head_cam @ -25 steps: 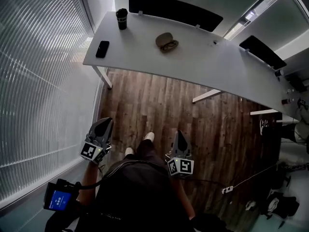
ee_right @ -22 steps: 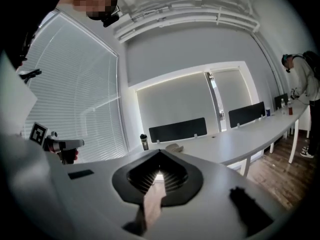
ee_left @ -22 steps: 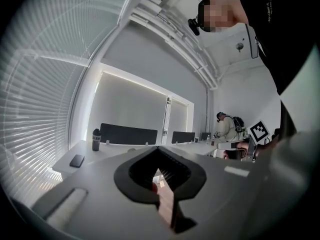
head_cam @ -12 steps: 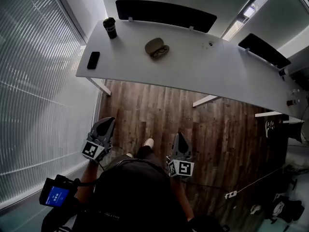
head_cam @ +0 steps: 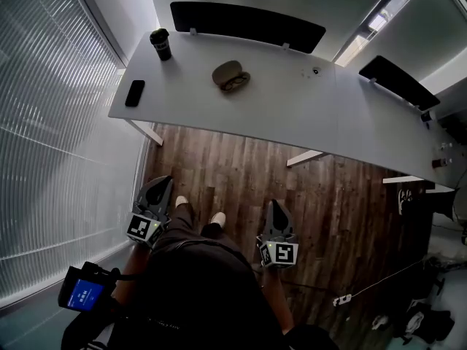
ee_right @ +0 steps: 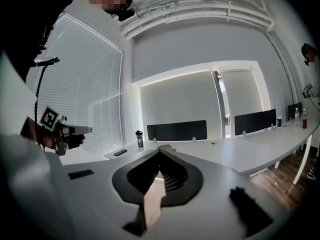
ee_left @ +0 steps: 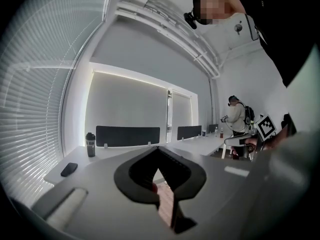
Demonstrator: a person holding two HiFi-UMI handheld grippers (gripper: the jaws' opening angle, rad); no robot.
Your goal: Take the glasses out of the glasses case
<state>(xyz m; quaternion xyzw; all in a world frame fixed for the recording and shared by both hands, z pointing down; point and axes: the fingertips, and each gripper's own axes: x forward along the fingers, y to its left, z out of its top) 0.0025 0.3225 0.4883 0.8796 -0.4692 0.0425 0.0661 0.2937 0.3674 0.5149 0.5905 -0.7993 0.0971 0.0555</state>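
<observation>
The tan glasses case (head_cam: pixel 230 75) lies open on the white table (head_cam: pixel 292 115), with dark glasses in its lower half. In the right gripper view the glasses case (ee_right: pixel 167 147) peeks just over the jaw tips. Both grippers hang low over the wooden floor, well short of the table and pointing at it. My left gripper (head_cam: pixel 161 182) is shut and empty, its tips meeting in the left gripper view (ee_left: pixel 158 148). My right gripper (head_cam: pixel 273 205) is shut too, with nothing in it (ee_right: pixel 160 150).
A dark tumbler (head_cam: pixel 160 44) and a black phone (head_cam: pixel 134 92) sit at the table's left end. Black divider screens (head_cam: pixel 244 20) line its far edge. Window blinds (head_cam: pixel 51 122) run along the left. Another person (ee_left: pixel 235 116) stands far right by a second table.
I have stepped toward the table. It has slid up and left in the head view, and my feet have shifted. Both grippers came along, still shut and low.
</observation>
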